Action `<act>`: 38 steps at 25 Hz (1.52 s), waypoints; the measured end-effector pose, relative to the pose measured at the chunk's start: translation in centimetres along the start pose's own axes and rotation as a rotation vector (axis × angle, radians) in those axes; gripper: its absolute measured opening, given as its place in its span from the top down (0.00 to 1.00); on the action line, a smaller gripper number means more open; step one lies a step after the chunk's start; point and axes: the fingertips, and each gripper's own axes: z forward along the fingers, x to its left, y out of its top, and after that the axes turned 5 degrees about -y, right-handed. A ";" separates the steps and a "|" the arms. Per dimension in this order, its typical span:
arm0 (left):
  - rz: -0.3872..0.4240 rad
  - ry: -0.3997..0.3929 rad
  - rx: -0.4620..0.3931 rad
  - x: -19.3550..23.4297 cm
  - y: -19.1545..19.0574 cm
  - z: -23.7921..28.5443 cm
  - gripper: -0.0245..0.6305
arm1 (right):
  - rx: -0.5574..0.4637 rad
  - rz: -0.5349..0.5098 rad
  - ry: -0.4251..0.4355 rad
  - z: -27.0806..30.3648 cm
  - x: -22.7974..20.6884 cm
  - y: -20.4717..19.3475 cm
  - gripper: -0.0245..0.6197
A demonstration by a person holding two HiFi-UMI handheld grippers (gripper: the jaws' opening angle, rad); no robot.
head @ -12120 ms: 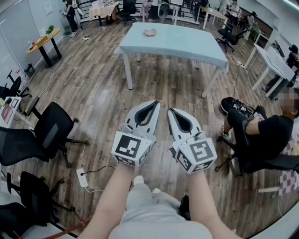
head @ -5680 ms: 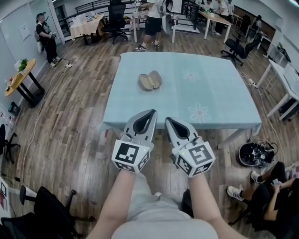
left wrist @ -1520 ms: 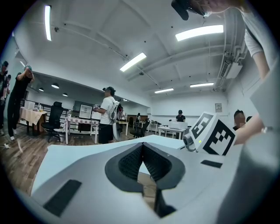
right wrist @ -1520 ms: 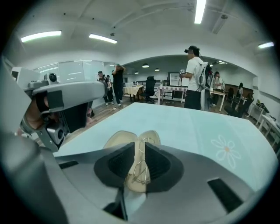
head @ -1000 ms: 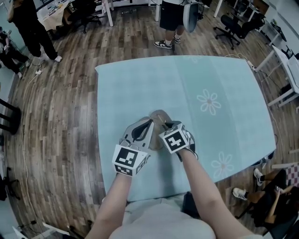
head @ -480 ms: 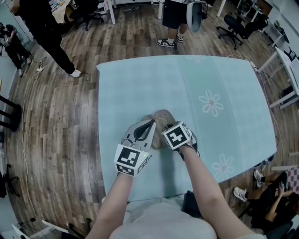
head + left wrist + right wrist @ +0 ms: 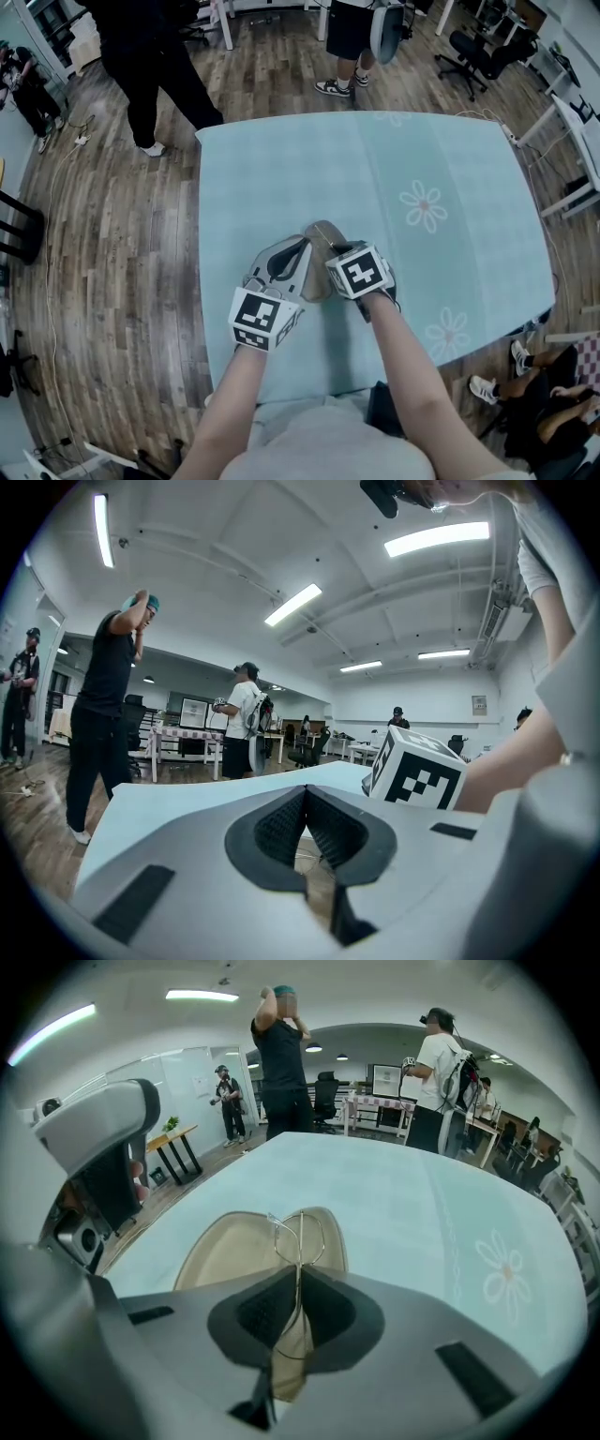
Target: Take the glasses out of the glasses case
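Step in hand: extraction, judged from the grip on the glasses and the open case.

Location. The case (image 7: 322, 232) lies open on the table (image 7: 450, 178), in the part nearest the person and toward the left edge, back from both edges. In the right gripper view its tan shell (image 7: 230, 1255) sits just ahead of the jaws.

Right gripper (image 7: 298, 1274). The jaws are clamped on the thin wire frame of the glasses (image 7: 298, 1235). The frame runs between the pads and its rims stand out past the tips, above the case shell. Whether the frame is fully clear of the shell cannot be told.

Left gripper (image 7: 306, 791). The jaws are pressed together and nothing shows pinched between the pads. In the head view this gripper (image 7: 302, 246) lies just beside the left side of the case, close to the right gripper (image 7: 336, 249). Contact with the case cannot be confirmed.

Next move, as a judgement:
- Raise the right gripper straight up and away from the shell, keeping the clamp steady on the wire
- Avoid twisting; the frame looks thin and likely bends easily
- Steady the case with the left gripper if it starts to follow
- Set the glasses down on bare table beside the case
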 end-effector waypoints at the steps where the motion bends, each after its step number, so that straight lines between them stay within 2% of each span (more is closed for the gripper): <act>1: 0.001 0.000 -0.002 -0.1 0.1 -0.1 0.95 | -0.008 0.002 -0.004 -0.2 0.0 0.1 0.92; 16: 0.028 -0.001 -0.038 -0.7 1.5 -1.6 0.95 | -0.158 0.029 -0.008 -3.7 0.9 1.5 0.92; 20: 0.036 0.004 -0.055 -1.1 2.2 -2.1 0.95 | -0.232 0.007 -0.001 -5.3 1.1 1.8 0.92; 28: 0.053 0.009 -0.084 -1.7 3.6 -3.2 0.95 | -0.351 0.005 -0.044 -8.5 1.4 2.6 0.92; 38: 0.079 -0.027 -0.118 -4.0 4.7 -4.6 0.95 | -0.527 0.020 -0.103 -14.1 2.5 2.9 0.92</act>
